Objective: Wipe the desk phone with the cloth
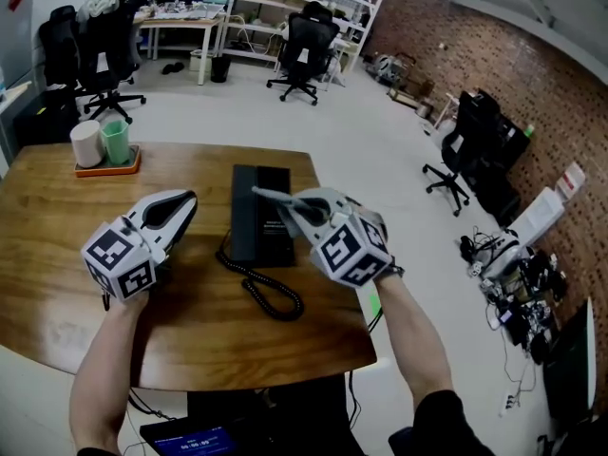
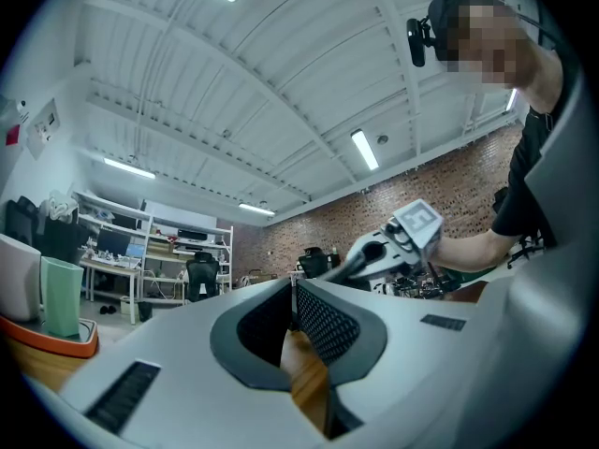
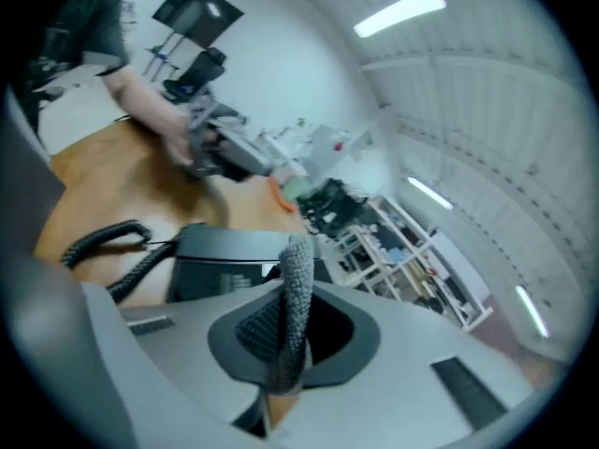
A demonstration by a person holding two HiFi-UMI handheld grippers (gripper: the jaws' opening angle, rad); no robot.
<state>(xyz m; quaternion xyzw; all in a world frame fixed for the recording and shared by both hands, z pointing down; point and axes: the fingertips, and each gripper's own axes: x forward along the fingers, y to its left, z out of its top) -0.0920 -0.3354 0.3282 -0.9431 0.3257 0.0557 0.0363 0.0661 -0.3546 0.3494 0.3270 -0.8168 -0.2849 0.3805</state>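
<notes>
A black desk phone [image 1: 256,213] lies flat in the middle of the wooden desk [image 1: 57,293], and its coiled cord [image 1: 269,291] loops toward the front edge. My right gripper [image 1: 258,194] is shut with nothing in it, its tips over the phone's upper half. In the right gripper view, which is blurred, the phone [image 3: 225,255] sits just under the closed jaws [image 3: 298,251]. My left gripper [image 1: 188,199] hovers left of the phone, apart from it, jaws shut and holding nothing [image 2: 292,293]. No cloth shows in any view.
An orange tray [image 1: 104,169] with a white cup [image 1: 86,142] and a green cup [image 1: 116,141] stands at the desk's far left. Office chairs [image 1: 302,44], tables and shelves fill the room beyond. Floor clutter lies along the brick wall at the right.
</notes>
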